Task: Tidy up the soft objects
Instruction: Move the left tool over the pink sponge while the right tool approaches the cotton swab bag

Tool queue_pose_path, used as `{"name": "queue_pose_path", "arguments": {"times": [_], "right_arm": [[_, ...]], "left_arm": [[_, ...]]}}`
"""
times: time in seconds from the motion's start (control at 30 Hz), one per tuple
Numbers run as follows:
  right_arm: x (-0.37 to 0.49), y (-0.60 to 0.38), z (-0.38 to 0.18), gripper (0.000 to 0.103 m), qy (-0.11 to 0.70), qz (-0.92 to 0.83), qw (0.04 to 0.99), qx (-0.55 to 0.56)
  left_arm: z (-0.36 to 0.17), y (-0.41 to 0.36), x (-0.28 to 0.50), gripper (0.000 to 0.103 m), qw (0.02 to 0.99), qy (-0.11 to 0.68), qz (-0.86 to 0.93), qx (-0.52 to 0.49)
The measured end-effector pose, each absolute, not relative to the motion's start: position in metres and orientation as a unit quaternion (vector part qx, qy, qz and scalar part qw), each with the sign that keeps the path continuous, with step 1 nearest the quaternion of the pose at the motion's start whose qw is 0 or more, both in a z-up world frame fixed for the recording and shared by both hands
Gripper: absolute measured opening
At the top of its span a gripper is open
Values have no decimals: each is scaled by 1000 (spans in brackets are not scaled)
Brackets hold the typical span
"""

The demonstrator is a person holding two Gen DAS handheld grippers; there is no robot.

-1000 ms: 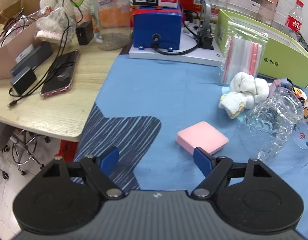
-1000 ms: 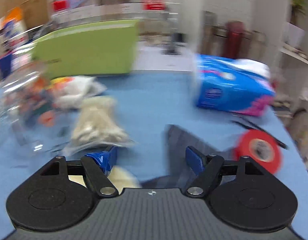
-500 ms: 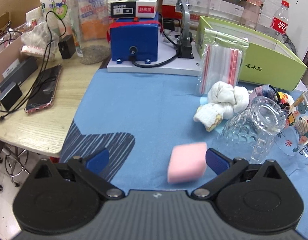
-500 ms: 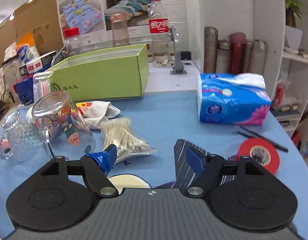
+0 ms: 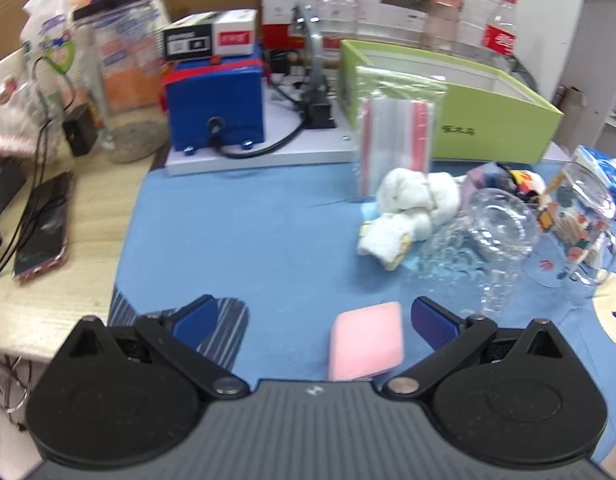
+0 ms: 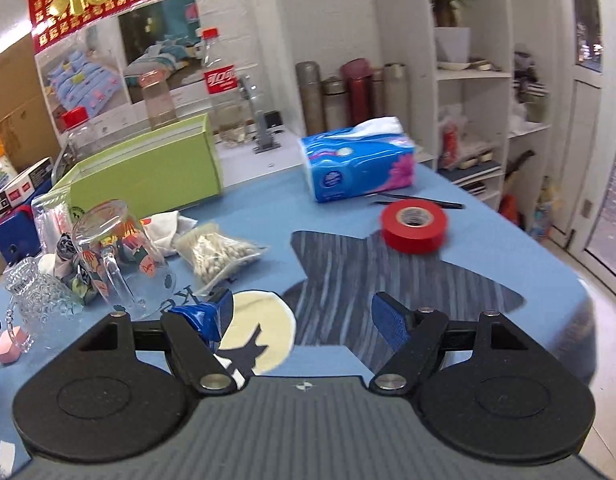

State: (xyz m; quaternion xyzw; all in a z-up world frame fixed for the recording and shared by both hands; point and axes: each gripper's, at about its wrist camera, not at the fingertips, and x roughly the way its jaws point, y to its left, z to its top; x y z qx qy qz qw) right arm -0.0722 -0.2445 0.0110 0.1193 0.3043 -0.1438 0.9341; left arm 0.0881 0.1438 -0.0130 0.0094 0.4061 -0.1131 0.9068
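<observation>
The left claw (image 5: 314,314) hovers low over the blue-clothed surface (image 5: 244,232), its jaws spread wide and gripping nothing, with a pink sponge (image 5: 366,346) lying between them at the lower centre of the frame, closer to the right-hand finger. The framing suggests the sponge is being lined up for a pinch across its sides. At centre right, a bundle of white cloth (image 5: 408,208) rests against an overturned patterned glass (image 5: 484,248), a likely later pick that would need care beside the glassware. The right claw (image 6: 302,318) is likewise released and empty, held above the moon print on the cloth, well apart from the bag of cotton swabs (image 6: 216,254) at centre left and the red tape roll (image 6: 414,226) at centre right. The green box (image 6: 148,172) stands open at upper left, plausibly the destination.
</observation>
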Motion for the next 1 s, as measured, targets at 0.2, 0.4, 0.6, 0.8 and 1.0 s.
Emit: {"name": "queue_pose_path", "arguments": {"times": [0.2,0.4,0.6,0.8,1.0], "right_arm": [[-99,-239,30,63,284,-192,934,103],[-95,-225,38,63,275,-175,941,92],[-78,-215,29,64,290,-133,944,84],[-44,-231,11,64,302,-72,943,122],[19,-236,-1,64,329,-7,940,91]], "left_arm": [[-13,140,76,102,912,383,-150,4],[-10,153,63,103,919,366,-145,10],[-12,165,69,103,918,376,-120,-13],[-27,187,67,102,908,412,-58,-53],[-23,200,68,102,906,421,14,-52]]}}
